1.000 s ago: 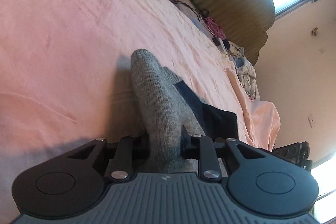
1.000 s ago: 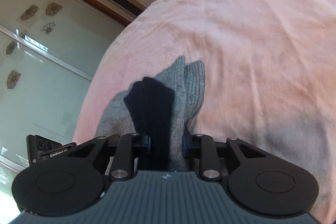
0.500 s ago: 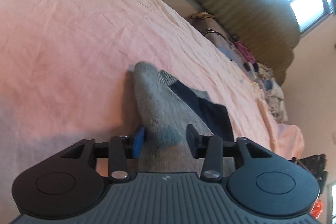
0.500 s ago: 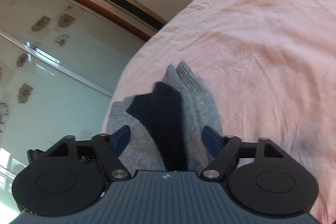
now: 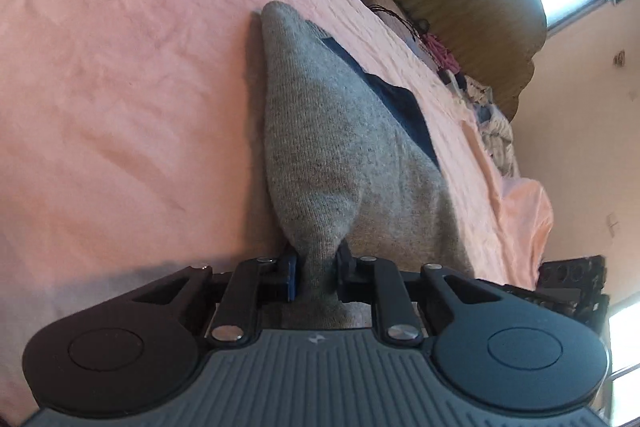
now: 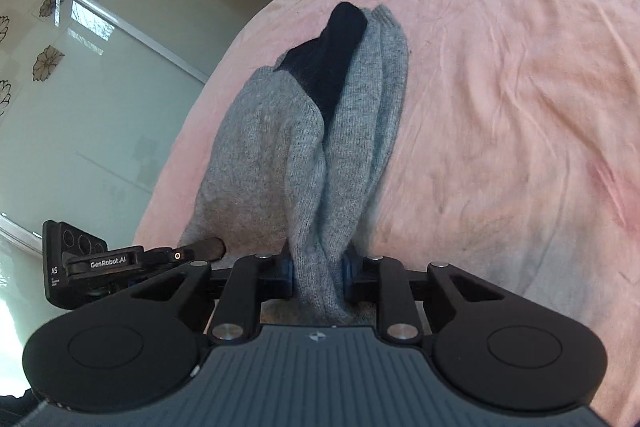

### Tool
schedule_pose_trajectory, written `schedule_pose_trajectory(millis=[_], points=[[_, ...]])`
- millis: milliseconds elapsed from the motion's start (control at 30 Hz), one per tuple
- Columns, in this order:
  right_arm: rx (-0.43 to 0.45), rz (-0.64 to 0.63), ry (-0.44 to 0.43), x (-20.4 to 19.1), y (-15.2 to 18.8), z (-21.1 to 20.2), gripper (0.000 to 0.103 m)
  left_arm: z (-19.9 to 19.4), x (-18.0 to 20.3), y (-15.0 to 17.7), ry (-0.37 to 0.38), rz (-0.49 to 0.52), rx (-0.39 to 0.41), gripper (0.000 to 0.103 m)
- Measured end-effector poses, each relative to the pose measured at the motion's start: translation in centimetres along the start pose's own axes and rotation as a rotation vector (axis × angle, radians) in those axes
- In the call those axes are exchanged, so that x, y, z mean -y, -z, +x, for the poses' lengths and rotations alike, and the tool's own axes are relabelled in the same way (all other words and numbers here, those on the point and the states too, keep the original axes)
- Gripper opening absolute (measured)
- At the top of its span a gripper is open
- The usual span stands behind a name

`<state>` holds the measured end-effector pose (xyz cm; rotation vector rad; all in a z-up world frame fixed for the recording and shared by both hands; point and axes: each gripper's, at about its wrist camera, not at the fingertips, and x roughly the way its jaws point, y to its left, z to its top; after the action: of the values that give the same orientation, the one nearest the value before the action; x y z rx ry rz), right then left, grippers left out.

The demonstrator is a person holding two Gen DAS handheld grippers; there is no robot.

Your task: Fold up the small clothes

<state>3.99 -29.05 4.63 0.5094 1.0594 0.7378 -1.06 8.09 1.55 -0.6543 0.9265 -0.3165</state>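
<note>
L wrist: my left claw (image 5: 316, 275) is clamped on a bunched end of the grey sock (image 5: 320, 131) — rest lies on the pink sheet (image 5: 120, 87). R wrist: my right claw (image 6: 319, 277) pinches the sock's (image 6: 280, 155) other end, dark patch (image 6: 328, 63) on top.

The sock's (image 6: 280, 163) near end (grey knit) vanishes behind the tongs (image 6: 318, 273).

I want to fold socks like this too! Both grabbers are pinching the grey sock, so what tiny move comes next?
Probably lift both ends slightly and carry them toward the far end. The left hand-held gripper and right hand-held gripper are each shut on bunched grey sock, whose dark tip lies far off on the pink sheet.
</note>
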Motion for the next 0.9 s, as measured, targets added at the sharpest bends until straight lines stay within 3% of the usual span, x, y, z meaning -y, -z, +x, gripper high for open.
schedule_pose_trajectory(millis=[100,133,200,233,267,300,367,500,567,667,733,767,833,900], points=[[-0.001,-0.018,0.049,0.0,0.6,0.0,0.027,-1.1,1.4,0.7,-0.079,0.130,0.024,0.021],[0.009,0.007,0.025,0.5,0.6,-0.3,0.030,-1.7,2.1,0.9,-0.105,0.165,0.042,0.022],[0.036,0.056,0.016,1.0,0.2,-1.5,0.045,-3.1,3.7,1.2,-0.148,0.223,0.111,0.028],[0.072,0.056,0.033,0.9,-0.2,-2.3,0.058,-3.8,4.5,1.3,-0.147,0.249,0.154,0.031],[0.115,0.046,0.039,0.6,-0.7,-3.2,0.067,-4.2,5.2,1.4,-0.138,0.277,0.191,0.043],[0.145,0.036,0.024,0.3,-1.5,-3.7,0.068,-4.3,6.1,1.5,-0.131,0.312,0.224,0.065],[0.176,0.029,0.003,-0.2,-3.4,-3.9,0.068,-3.8,7.7,2.2,-0.135,0.416,0.265,0.079],[0.163,0.000,0.025,-1.4,-7.0,-1.3,0.068,-1.3,11.4,5.4,-0.285,0.742,0.276,0.079],[0.127,-0.005,0.058,-1.7,-8.1,0.6,0.068,-1.2,11.7,6.9,-0.323,0.834,0.274,0.079],[0.085,-0.021,0.107,-2.0,-8.2,2.6,0.068,-1.8,10.4,7.9,-0.364,0.847,0.255,0.079],[0.078,-0.047,0.101,-2.1,-7.7,3.2,0.067,-1.8,9.2,8.1,-0.386,0.799,0.230,0.079],[0.081,-0.062,0.110,-2.2,-7.5,3.3,0.062,-1.7,8.5,8.1,-0.395,0.773,0.216,0.079],[0.073,-0.071,0.134,-2.0,-7.5,3.7,0.049,-1.2,7.9,8.1,-0.405,0.758,0.209,0.072],[0.076,-0.053,0.131,-1.6,-7.6,3.5,0.044,-0.8,7.8,8.0,-0.374,0.756,0.180,0.060]])
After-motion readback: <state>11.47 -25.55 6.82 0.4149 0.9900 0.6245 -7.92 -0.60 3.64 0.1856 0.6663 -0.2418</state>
